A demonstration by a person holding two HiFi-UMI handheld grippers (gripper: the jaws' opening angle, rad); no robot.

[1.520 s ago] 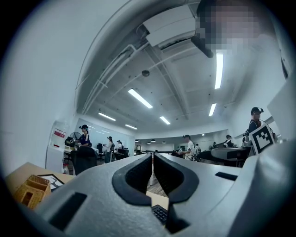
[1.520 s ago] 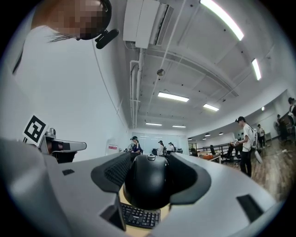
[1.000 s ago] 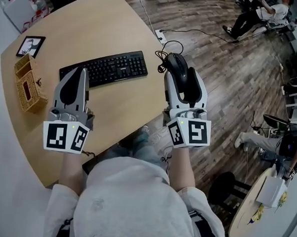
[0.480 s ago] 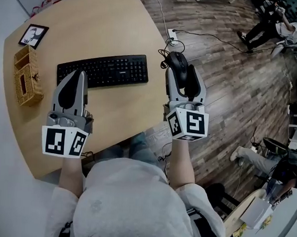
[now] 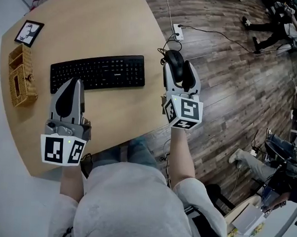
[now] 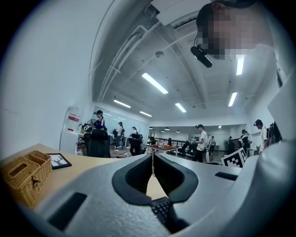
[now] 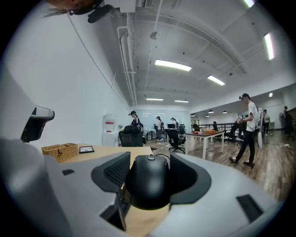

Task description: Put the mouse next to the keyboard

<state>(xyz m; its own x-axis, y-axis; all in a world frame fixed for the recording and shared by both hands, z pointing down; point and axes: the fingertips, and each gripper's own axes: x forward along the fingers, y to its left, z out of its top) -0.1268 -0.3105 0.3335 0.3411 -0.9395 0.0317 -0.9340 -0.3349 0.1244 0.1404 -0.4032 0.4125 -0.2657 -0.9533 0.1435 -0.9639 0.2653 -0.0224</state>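
The black mouse (image 5: pixel 173 59) sits between the jaws of my right gripper (image 5: pixel 178 69), which is shut on it, held at the table's right edge. In the right gripper view the mouse (image 7: pixel 148 178) fills the gap of the right gripper (image 7: pixel 149 185), with its cable running off behind it. The black keyboard (image 5: pixel 97 71) lies flat on the wooden table (image 5: pixel 109 23), a short gap left of the mouse. My left gripper (image 5: pixel 74 83) hovers just in front of the keyboard's left part, shut with nothing in it; its jaws meet at the tip (image 6: pixel 152 159).
A wicker basket (image 5: pixel 19 75) and a small framed picture (image 5: pixel 29 32) stand at the table's left. A power strip (image 5: pixel 178 31) with cables lies on the wood floor right of the table. People and desks fill the room beyond.
My right gripper has carried the mouse from out over the floor leftward to the table edge, closer to the keyboard. The left gripper has kept its place by the keyboard.
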